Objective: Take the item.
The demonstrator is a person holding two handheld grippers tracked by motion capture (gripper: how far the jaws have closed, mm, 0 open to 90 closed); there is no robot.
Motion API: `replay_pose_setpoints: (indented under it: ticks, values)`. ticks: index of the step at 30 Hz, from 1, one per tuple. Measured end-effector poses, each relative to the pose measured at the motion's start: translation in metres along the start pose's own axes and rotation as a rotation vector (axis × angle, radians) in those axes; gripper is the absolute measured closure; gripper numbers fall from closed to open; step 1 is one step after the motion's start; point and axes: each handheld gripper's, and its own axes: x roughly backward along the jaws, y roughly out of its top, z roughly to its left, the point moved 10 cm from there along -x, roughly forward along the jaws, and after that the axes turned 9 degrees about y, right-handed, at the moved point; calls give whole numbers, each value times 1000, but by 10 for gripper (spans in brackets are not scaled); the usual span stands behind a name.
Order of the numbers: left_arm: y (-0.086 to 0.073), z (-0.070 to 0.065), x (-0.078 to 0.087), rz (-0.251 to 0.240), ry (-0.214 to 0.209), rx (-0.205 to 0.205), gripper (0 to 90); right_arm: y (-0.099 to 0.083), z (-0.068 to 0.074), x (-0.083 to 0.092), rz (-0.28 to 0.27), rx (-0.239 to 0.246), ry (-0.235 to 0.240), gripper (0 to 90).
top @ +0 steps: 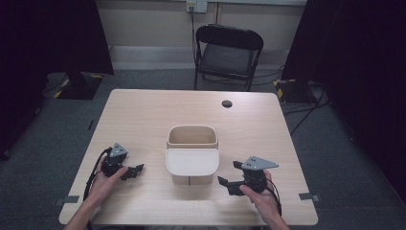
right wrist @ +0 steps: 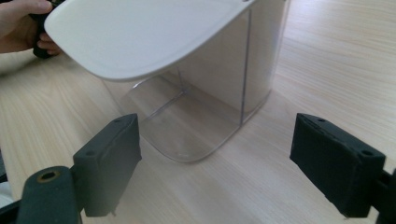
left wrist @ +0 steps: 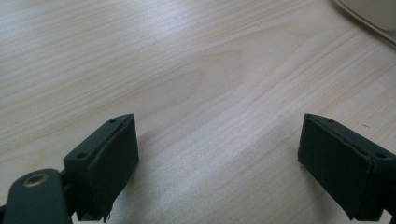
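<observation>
A clear plastic bin (top: 192,154) with a white hinged lid (top: 192,162) stands in the middle of the wooden table (top: 143,115). The lid is flipped open toward me and slopes down over the near side. My left gripper (top: 137,170) rests low on the table left of the bin, open, with bare wood between its jaws (left wrist: 219,154). My right gripper (top: 230,176) is held right of the bin, open, its jaws pointing at the bin (right wrist: 210,98) under the tilted lid (right wrist: 140,32). Nothing is held in either one.
A black folding chair (top: 229,52) stands beyond the far edge of the table. A round cable hole (top: 227,103) lies in the table's far right part. Dark curtains hang at both sides. In the right gripper view the other hand (right wrist: 21,23) shows behind the lid.
</observation>
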Motion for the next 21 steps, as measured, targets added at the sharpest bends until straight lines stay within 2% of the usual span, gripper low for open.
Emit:
replay_pose_setpoints:
  ticks: [7,10,21]
  values:
    - [0,0,0,0,0,0,117,8,9,-8,-11,20,27,155]
    - [0,-1,0,-2,-1,6,117,7,14,-12,2,34,42,154]
    - [0,-1,0,-2,-1,6,117,13,20,-26,5,49,60,154]
